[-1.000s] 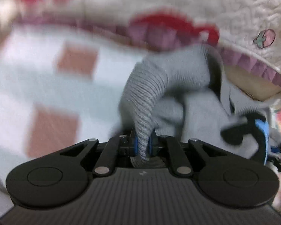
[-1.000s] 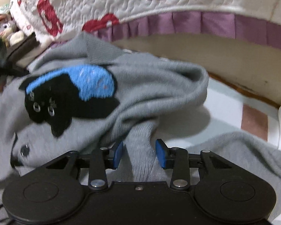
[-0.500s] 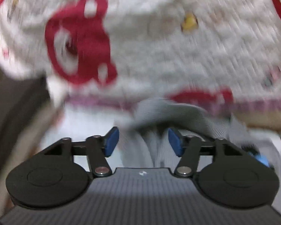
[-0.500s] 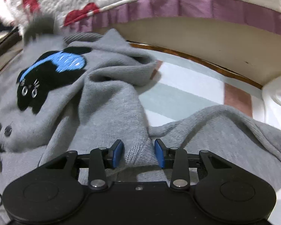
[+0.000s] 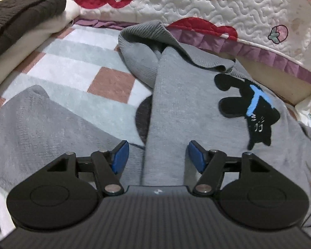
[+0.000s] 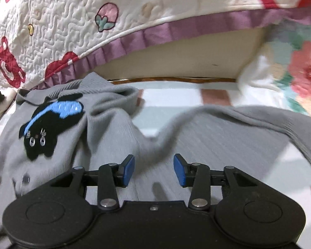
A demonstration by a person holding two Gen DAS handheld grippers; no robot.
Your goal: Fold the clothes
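Note:
A grey knit sweater [image 5: 197, 112] with a black and blue cat patch [image 5: 246, 105] lies rumpled on a checked blanket [image 5: 68, 68]. One sleeve [image 5: 165, 124] is laid down the body toward my left gripper [image 5: 158, 155], which hangs open just above it, blue pads apart. Another grey sleeve [image 5: 31, 124] spreads to the left. In the right wrist view the sweater [image 6: 105, 132] and its cat patch [image 6: 49, 122] sit at the left, and a sleeve [image 6: 228, 128] stretches to the right. My right gripper [image 6: 153, 169] is open over the grey knit, gripping nothing.
A quilted white bedspread [image 5: 207, 2] with red shapes and a purple frill hangs behind the sweater. Folded dark and cream clothes [image 5: 14, 20] are stacked at the far left. A flowered fabric [image 6: 296, 74] lies at the right. A beige bed base [image 6: 176, 62] runs along the back.
My left gripper let go of the ribbed sleeve it held a second ago and drew back; the sleeve now lies over the body. My right gripper opened wider and shifted right.

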